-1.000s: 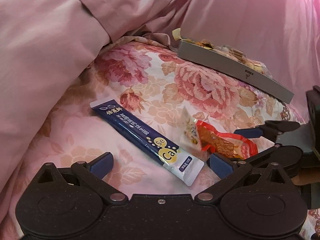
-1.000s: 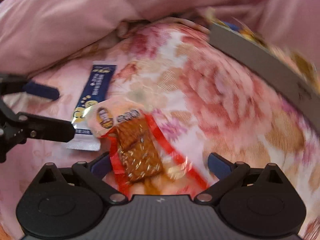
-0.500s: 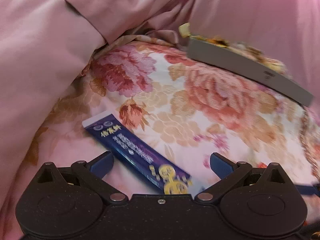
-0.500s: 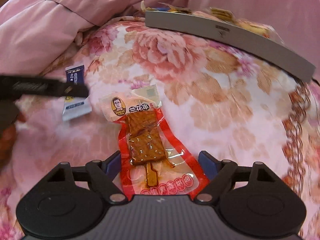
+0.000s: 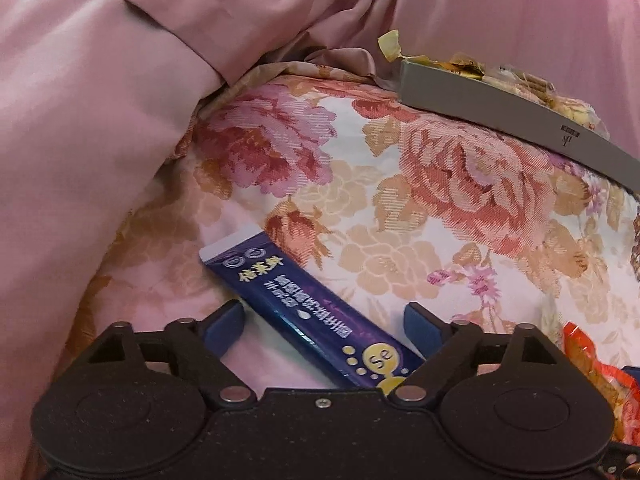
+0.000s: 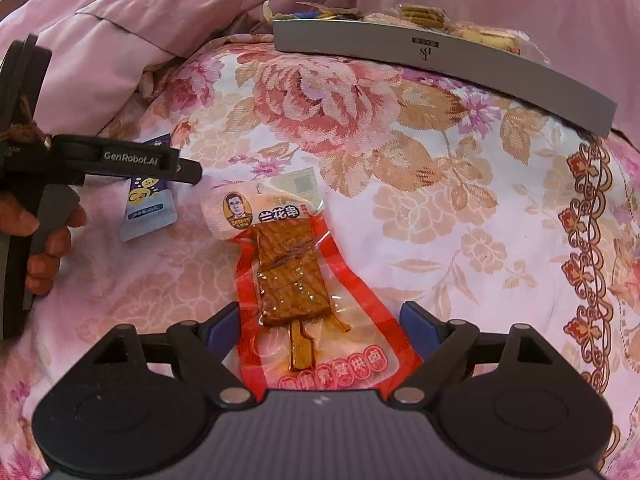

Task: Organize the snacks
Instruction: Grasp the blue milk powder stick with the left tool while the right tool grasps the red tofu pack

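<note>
1. The left gripper (image 5: pixel 324 320) sits low over the floral bedspread (image 5: pixel 400 208), with the blue stick sachet (image 5: pixel 304 312) lying slantwise between its two fingers. The jaws are closing, but the blue pads aren't pressing on the packet, so it's released for now, nothing grasped.
2. The sachet's white-tipped end pokes out ahead of the left finger, and its yellow "Se" end runs back under the right finger's linkage.
3. The right gripper (image 6: pixel 320 320) straddles the red skewer snack pack (image 6: pixel 296 272). Its jaws are opening; the pack lies flat between the fingers, and the left pad looks just about at the wrapper's edge. I wouldn't call it gripped.
4. That pack's pale top end, the one with the portrait label, points straight ahead of the right fingertips. The printed red bottom disappears under the gripper body.
5. The grey tray (image 6: pixel 440 60) holding wrapped snacks is well ahead of both sets of fingers, at the far edge of the bedspread against the pink quilt (image 5: pixel 100 100).
6. From the right wrist view, a hand (image 6: pixel 44 240) holds the other gripper off to the left of the fingers, right above the sachet.
</note>
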### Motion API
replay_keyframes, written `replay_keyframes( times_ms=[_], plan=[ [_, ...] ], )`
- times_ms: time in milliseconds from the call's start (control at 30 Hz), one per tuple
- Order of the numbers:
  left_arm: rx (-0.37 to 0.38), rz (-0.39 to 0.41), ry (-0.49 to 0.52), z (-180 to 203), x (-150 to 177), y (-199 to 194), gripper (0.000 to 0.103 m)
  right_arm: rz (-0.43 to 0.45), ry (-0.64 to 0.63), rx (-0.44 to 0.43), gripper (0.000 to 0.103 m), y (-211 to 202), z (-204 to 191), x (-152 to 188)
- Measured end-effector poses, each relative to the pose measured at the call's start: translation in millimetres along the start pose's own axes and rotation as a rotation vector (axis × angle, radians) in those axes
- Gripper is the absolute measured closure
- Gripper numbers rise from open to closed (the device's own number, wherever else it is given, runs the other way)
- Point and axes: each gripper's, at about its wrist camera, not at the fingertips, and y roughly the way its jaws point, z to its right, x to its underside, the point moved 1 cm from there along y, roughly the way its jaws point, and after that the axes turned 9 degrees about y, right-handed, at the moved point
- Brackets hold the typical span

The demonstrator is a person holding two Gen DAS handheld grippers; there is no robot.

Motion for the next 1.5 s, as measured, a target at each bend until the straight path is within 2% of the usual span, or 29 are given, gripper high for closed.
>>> replay_keyframes(
  times_ms=[133,200,300,400,567,767,900,967,1067,1167,1300,1500],
  plan=[
    [-0.008,-0.005,0.007,-2.4,2.5,-6.8,0.028,0.003,0.008,-0.006,0.016,-2.5,1.0,2.6],
    [-0.012,-0.006,0.014,-2.4,3.7,-11.0,0.038,0.011,0.016,-0.010,0.017,-3.8,1.2,4.9],
    [-0.017,0.001,0.013,-2.1,7.1,-18.2,0.049,0.021,0.042,-0.029,0.018,-6.7,3.7,7.5],
    [-0.012,-0.005,0.028,-0.2,9.6,-24.3,0.054,0.044,0.082,-0.058,0.019,-11.1,7.7,11.9],
    [0.037,-0.021,0.032,6.1,19.4,-39.4,0.057,0.039,0.070,-0.061,0.019,-14.9,0.5,15.1],
    [0.068,-0.060,0.089,21.7,33.6,-67.4,0.057,0.049,0.092,-0.063,0.019,-21.6,-4.8,21.9],
    [0.075,-0.077,0.110,21.7,44.8,-79.0,0.052,0.063,0.142,-0.076,0.019,-30.9,-6.4,28.8],
    [0.071,-0.080,0.123,21.8,44.4,-77.5,0.049,0.068,0.148,-0.075,0.019,-32.8,-8.4,31.1],
    [0.056,-0.062,0.146,22.8,42.4,-73.1,0.040,0.066,0.123,-0.059,0.018,-32.0,-12.8,27.5],
    [0.009,-0.046,0.186,24.0,40.2,-64.4,0.037,0.067,0.106,-0.052,0.018,-28.6,-13.2,22.1],
    [0.000,-0.032,0.165,20.7,36.4,-55.6,0.026,0.073,0.093,-0.054,0.016,-16.8,-13.0,14.7],
    [-0.015,-0.029,0.222,27.5,36.4,-53.0,0.024,0.102,0.098,-0.091,0.010,-6.5,-13.7,2.2]
  ],
)
